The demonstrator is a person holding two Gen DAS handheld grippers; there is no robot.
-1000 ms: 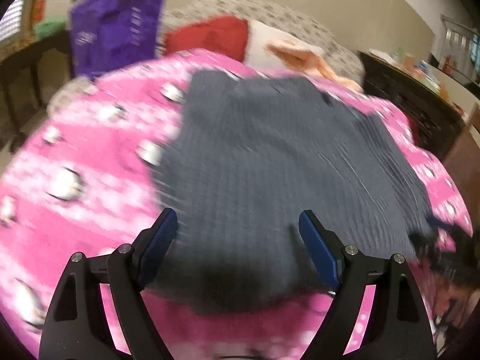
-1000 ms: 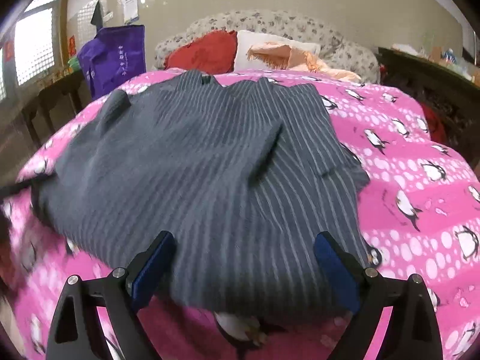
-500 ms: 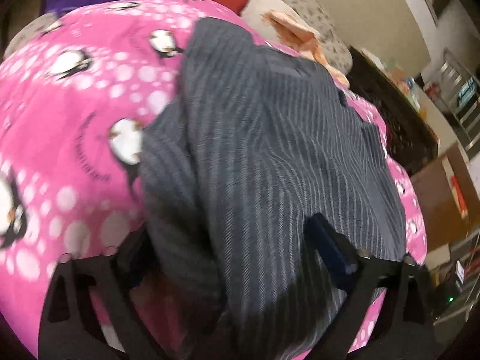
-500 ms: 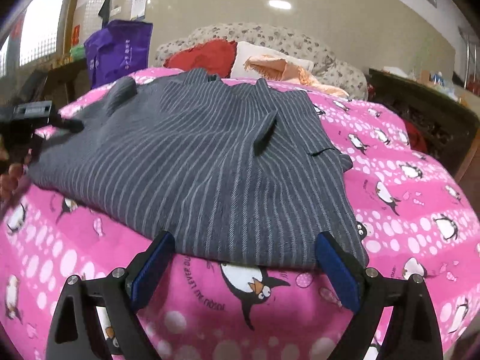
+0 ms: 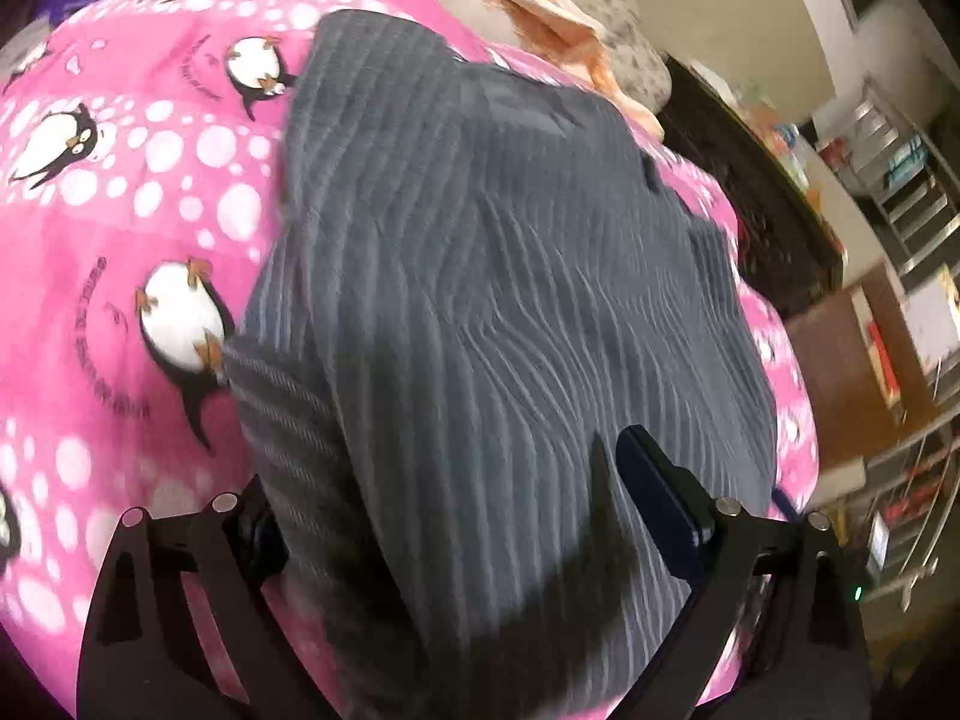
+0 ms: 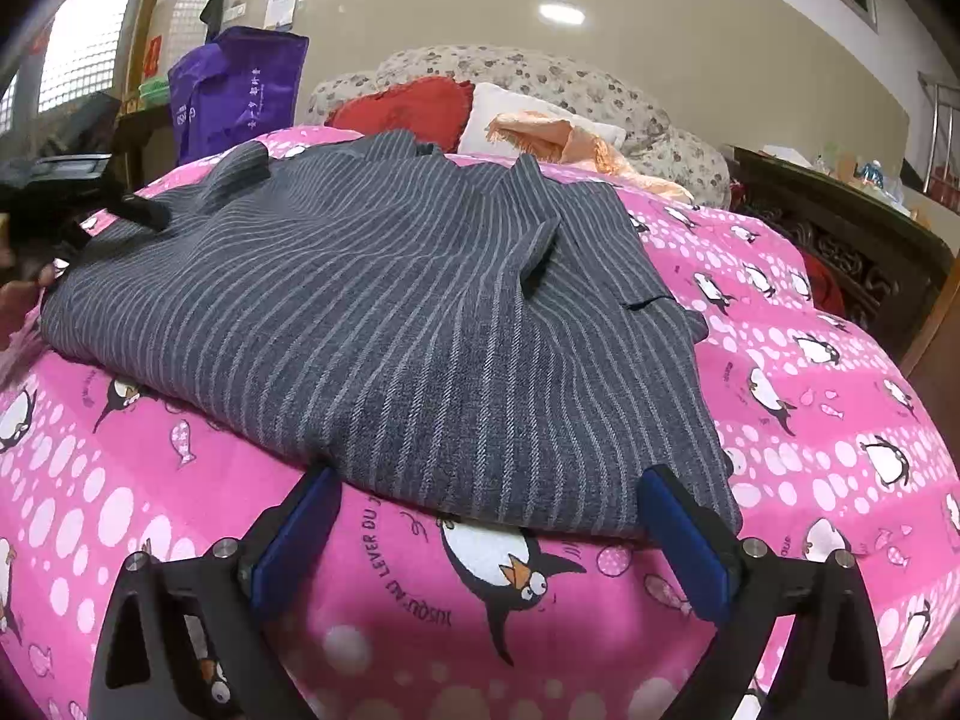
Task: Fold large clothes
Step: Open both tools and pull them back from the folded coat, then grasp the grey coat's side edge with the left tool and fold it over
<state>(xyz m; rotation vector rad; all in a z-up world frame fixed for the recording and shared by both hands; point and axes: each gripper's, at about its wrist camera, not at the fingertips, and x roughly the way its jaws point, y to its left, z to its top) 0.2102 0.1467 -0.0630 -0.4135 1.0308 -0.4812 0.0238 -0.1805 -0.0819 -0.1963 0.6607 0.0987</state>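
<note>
A pink penguin-print bed cover (image 6: pixel 810 420) is carrying the whole scene, and a grey pinstriped garment (image 6: pixel 390 324) is lying spread across its middle, already doubled over with a pointed flap standing up near its right side. In the right wrist view the garment's long axis is running from the low left, near a person's hand (image 6: pixel 18 300), up toward the far right where the pillows (image 6: pixel 420 108) are resting; its stripes are running roughly from the near hem toward the pillows.

The left gripper (image 5: pixel 480 504) is sitting directly over the garment's left end, with cloth bunching up between its jaws; the jaws are closing from a wide stance, and the pads are not yet visibly pressing the cloth. That hand is judged the nearer one for the coming fold, which would likely carry this end across toward the right.

The right gripper (image 6: pixel 489 531) is hovering just short of the near hem, jaws wide and holding nothing, the hem's edge lying just beyond its blue pads (image 6: pixel 684 546).
</note>
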